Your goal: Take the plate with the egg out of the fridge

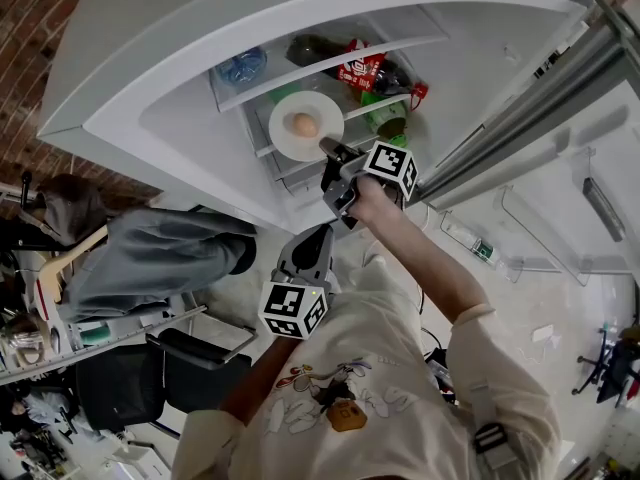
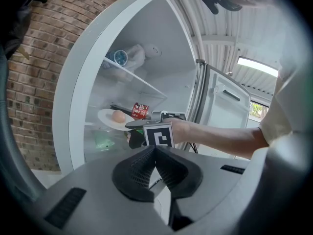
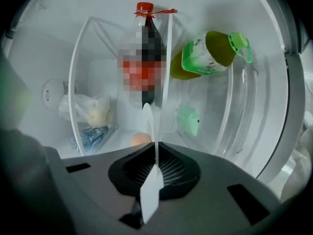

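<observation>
While the left gripper (image 2: 155, 150) waits low near the person's chest, jaws pressed together on nothing, the right arm stretches forward, nearly straight, toward the open fridge (image 1: 180, 118); the right gripper (image 3: 156, 168) pinches the near rim of the plate (image 1: 290, 143), which sits level at the fridge's front with the egg (image 1: 304, 125) on it; with the grasp made, I judge withdrawal comes next: a slow, level pull, away from the bottles (image 1: 372, 73) behind.

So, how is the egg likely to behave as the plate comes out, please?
The egg lies loose, so it would probably roll if the plate tips. The right tool pinches only the rim, so tilting seems likely.
</observation>
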A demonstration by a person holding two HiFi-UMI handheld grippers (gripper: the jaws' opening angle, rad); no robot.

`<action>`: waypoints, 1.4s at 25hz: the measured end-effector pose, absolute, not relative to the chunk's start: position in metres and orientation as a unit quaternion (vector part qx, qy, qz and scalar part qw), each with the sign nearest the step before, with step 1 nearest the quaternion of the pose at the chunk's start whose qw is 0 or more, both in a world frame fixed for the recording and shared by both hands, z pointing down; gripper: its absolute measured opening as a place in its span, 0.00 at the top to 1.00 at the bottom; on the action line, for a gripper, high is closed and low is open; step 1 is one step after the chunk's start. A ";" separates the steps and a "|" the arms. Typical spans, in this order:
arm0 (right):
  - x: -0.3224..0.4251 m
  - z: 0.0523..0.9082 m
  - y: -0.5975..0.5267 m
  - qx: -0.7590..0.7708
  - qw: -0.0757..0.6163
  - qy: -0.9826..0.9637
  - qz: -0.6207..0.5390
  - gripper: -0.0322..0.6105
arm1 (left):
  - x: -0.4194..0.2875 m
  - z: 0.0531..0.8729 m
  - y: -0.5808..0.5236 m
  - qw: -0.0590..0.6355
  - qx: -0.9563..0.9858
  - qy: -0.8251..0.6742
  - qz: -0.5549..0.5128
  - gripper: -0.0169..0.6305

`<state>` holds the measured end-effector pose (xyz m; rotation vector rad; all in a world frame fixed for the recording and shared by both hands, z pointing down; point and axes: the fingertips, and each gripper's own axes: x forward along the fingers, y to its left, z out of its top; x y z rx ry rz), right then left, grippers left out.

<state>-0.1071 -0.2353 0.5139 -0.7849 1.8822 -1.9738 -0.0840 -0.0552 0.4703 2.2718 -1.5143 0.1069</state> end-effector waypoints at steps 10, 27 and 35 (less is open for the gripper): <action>-0.086 0.501 -0.228 -0.272 0.155 0.657 -0.685 0.92 | -0.084 0.468 -0.056 0.198 0.813 -0.546 0.038 0.96; -0.052 0.498 -0.194 -0.278 0.167 0.637 -0.699 0.92 | -0.084 0.468 -0.053 0.197 0.815 -0.544 0.035 0.96; -0.038 0.488 -0.169 -0.274 0.170 0.632 -0.705 0.92 | -0.082 0.468 -0.048 0.196 0.816 -0.542 0.036 0.96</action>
